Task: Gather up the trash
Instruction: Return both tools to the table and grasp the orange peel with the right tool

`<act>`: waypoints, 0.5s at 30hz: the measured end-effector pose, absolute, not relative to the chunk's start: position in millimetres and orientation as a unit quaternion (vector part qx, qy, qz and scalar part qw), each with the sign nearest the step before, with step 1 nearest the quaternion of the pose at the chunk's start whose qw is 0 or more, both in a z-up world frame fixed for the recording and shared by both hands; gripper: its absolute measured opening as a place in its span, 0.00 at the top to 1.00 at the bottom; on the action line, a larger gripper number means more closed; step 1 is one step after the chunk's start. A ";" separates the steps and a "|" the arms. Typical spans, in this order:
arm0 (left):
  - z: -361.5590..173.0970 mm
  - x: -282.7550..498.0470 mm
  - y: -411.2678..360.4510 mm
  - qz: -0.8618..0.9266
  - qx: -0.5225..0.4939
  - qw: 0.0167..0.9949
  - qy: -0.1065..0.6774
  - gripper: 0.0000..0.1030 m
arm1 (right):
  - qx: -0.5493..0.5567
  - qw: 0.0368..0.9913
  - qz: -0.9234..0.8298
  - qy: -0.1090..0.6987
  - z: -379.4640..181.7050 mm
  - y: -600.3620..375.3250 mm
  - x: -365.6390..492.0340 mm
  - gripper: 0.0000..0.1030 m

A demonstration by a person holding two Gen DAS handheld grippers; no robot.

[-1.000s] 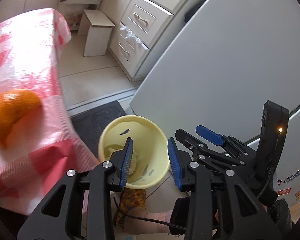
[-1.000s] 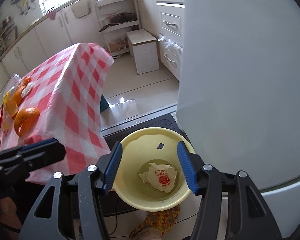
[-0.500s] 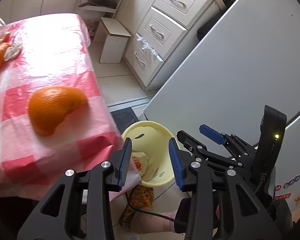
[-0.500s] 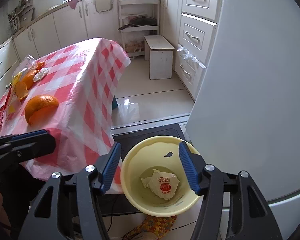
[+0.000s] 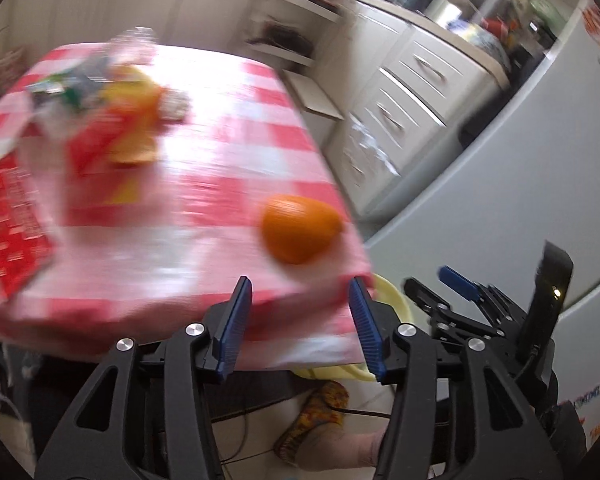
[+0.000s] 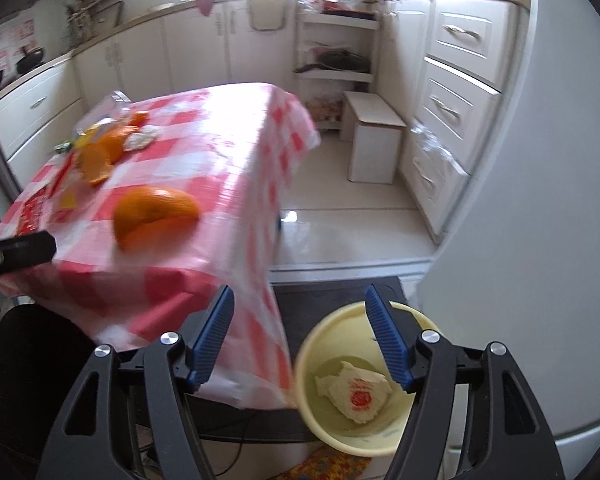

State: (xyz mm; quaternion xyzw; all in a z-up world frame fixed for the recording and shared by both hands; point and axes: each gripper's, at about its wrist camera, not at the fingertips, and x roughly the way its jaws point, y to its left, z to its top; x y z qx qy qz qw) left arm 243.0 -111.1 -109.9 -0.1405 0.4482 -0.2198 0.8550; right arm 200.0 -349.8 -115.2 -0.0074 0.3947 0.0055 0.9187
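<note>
While the yellow plastic bin point(image 6: 356, 380) on the floor already held a crumpled white wrapper point(image 6: 354, 390), both tools, left point(image 5: 300, 324) and right point(image 6: 300, 336), had swung up empty with fingers apart toward the orange peel point(image 5: 298, 228) near the checked bench point(image 5: 220, 152) edge, likely next.

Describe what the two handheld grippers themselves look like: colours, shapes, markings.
Both the left gripper and the right gripper are matte black plastic with triangular cut-outs and silver round bolts. Their fingers carry ribbed blue pads. In the left view, the right gripper's upright black housing shows a small lit amber light.
</note>
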 end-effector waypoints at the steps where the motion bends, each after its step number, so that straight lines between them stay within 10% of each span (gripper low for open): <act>1: -109.6 243.5 -98.1 -0.205 -0.145 0.859 0.446 0.52 | -0.009 0.920 0.014 0.391 -113.5 -344.9 201.5 0.34; 15: -130.0 266.7 27.5 -0.015 -0.188 0.883 0.431 0.28 | -0.038 0.932 0.085 0.351 -98.7 -269.6 237.2 0.13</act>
